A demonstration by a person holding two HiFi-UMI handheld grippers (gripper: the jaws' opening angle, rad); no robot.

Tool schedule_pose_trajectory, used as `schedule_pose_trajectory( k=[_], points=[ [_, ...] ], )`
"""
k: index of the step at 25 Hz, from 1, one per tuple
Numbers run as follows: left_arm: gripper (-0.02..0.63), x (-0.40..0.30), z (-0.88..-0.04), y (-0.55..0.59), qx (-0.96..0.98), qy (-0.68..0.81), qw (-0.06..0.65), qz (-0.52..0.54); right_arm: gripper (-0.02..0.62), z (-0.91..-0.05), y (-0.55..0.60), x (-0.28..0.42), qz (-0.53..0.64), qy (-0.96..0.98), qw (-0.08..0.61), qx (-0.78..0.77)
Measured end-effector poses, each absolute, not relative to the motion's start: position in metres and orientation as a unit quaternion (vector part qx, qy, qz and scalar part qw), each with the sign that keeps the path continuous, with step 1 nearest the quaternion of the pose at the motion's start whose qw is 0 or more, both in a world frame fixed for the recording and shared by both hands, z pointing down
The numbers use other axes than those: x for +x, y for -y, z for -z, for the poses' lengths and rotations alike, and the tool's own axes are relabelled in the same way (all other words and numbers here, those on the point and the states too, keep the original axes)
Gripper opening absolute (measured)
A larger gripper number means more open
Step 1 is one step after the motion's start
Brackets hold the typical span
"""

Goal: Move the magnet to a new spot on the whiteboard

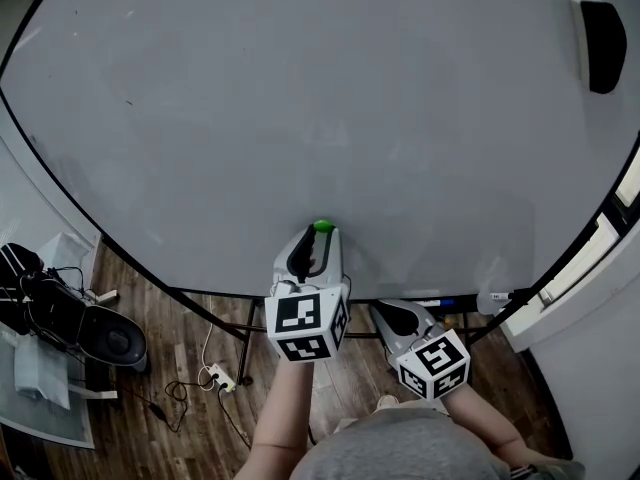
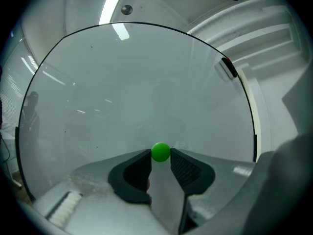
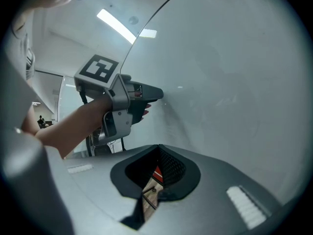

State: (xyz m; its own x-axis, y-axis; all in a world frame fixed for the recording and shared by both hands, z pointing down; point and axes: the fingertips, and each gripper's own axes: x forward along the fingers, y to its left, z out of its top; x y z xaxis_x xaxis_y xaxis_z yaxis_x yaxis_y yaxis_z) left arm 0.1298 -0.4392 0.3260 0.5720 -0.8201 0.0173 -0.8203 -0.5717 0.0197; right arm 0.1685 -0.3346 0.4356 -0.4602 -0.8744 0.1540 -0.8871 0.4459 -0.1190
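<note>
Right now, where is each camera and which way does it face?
Head view: on the person's head, facing steeply down at the whiteboard; left tool, right tool, left forearm show.
Left gripper view: on the left tool, facing the whiteboard; jaws hold the green magnet.
Right gripper view: on the right tool, along the whiteboard; shut jaws, left tool show.
Shared: head and left gripper views show the green magnet.
</note>
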Motion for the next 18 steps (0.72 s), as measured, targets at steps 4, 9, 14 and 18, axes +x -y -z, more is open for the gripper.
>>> schedule_pose_trajectory(
  k=[4,9,14,18],
  points=[
    [0.133,0.134,-0.329,0.446,0.882,0.472,0.014,-0.001,-0.011,-0.44,0.34,0.175,-0.094,0.855,0.036,0.509],
    [0.133,0.135,-0.329,0.448,0.876,0.482,0.01,0.006,-0.011,-0.445,0.345,0.181,-0.097,0.861,0.037,0.497],
    [0.133,0.135,-0.328,0.447,0.875,0.483,0.007,0.01,-0.009,-0.449,0.348,0.181,-0.1,0.867,0.039,0.487],
    [0.137,0.135,-0.331,0.445,0.875,0.484,0.002,0.011,-0.011,-0.452,0.348,0.18,-0.1,0.872,0.041,0.478]
  ],
)
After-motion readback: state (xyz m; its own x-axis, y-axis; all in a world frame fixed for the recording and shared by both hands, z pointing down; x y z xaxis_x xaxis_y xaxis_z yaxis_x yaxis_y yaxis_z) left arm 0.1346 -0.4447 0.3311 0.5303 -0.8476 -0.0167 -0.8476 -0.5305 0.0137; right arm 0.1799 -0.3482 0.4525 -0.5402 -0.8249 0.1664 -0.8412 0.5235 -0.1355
